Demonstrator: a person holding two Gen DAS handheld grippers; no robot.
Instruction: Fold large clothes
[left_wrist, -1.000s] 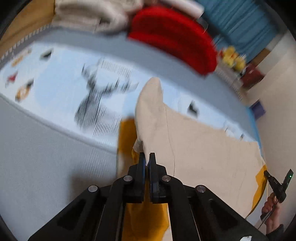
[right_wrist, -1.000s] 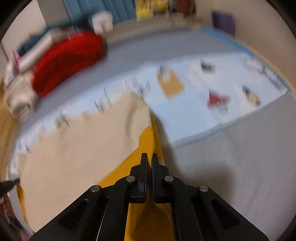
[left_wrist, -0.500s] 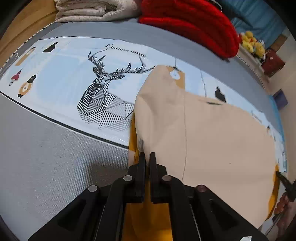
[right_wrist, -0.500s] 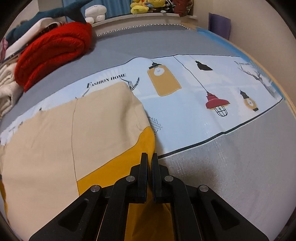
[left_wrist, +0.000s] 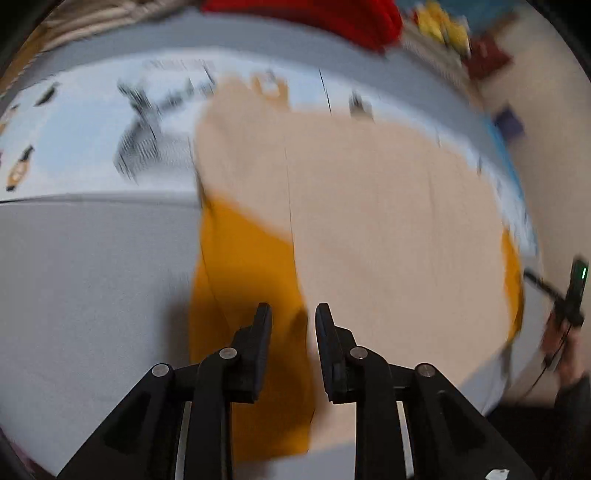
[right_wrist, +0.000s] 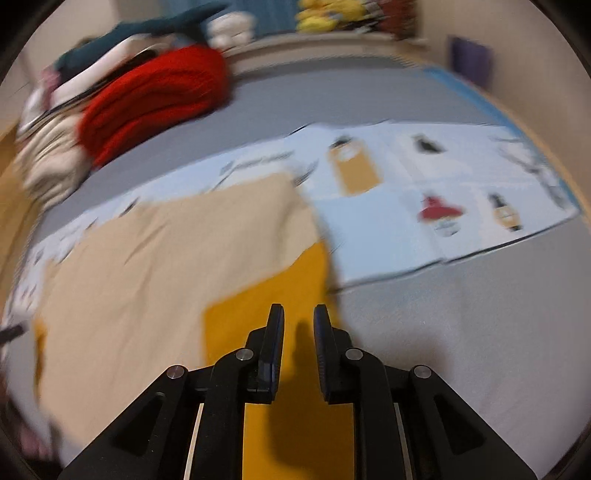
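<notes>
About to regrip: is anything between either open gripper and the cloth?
Nothing visible. The left gripper and right gripper both hang open directly over the beige and mustard cloth, with only their shadows between.

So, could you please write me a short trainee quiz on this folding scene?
1. True or false: both the left gripper and the right gripper are open.
2. Which colour of the cloth lies on top: A) beige B) mustard C) red?
3. Fill in: the cloth lies on a printed ____.

Key: 1 true, a clear gap shows between each pair of fingers. 2 A, the mustard layer peeks out beneath. 3 mat.
</notes>
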